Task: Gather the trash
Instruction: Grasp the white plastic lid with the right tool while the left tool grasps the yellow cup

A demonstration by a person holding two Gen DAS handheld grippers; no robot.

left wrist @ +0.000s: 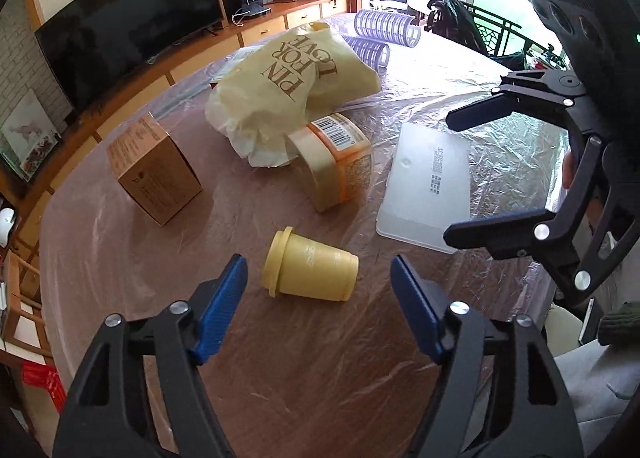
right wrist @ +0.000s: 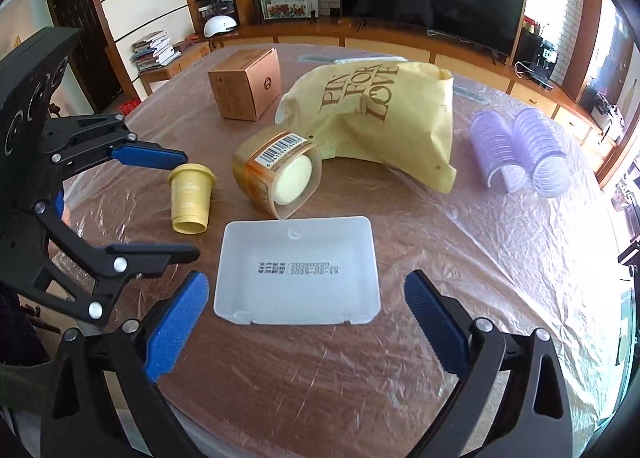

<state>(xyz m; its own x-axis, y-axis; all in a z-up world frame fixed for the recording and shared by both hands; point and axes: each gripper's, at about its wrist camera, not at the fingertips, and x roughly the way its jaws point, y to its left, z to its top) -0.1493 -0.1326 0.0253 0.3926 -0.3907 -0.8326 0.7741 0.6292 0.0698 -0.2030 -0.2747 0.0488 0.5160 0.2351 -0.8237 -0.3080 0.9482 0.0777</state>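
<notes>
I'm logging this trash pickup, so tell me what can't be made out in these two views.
- Paper bag: contents hidden by its own paper, both views.
- Item behind the bag: mostly covered by it, left wrist view.
- Clear plastic tray: printed text too small to read; near corner hidden by the right gripper in the left wrist view.
- Brown box: print too small, both views.

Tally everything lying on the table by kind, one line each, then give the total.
Yellow paper bag: 1
Brown cardboard box: 1
Small yellow cup: 1
Orange-labelled tub: 1
Translucent plastic tray: 1
Purple hair rollers: 2
Total: 7
</notes>
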